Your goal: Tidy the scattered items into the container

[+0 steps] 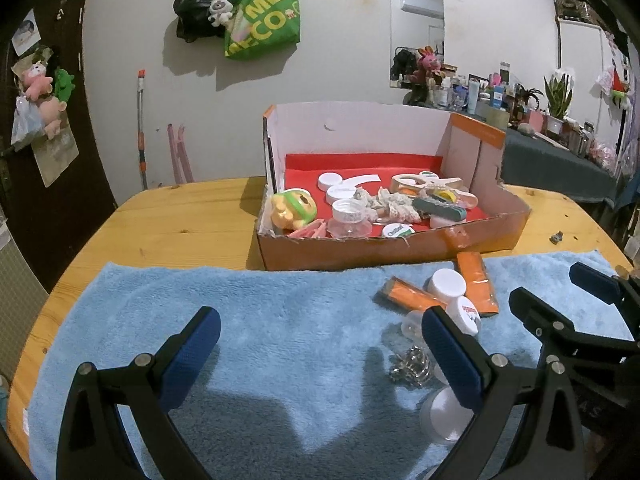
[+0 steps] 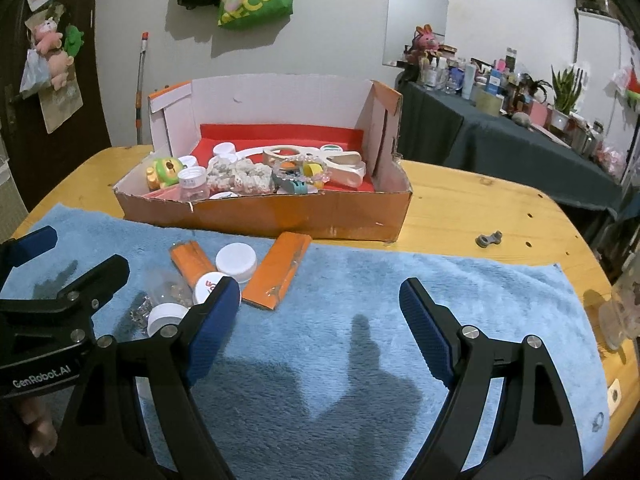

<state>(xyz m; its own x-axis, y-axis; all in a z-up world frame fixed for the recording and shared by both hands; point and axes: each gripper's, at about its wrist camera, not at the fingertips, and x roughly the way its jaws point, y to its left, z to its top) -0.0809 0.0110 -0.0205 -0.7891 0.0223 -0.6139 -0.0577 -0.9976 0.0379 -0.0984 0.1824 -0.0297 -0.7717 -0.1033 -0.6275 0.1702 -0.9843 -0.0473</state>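
Observation:
An orange cardboard box with a red lining stands on the table, holding toys, lids and jars. On the blue towel in front of it lie two orange packets, white jar lids, a printed lid, a metal chain and a clear jar. My left gripper is open and empty, low over the towel, left of these items. My right gripper is open and empty, right of them.
A small grey metal part lies on the wooden table right of the box. A clear glass object stands at the right table edge. A dark cloth-covered shelf with bottles and plants is behind.

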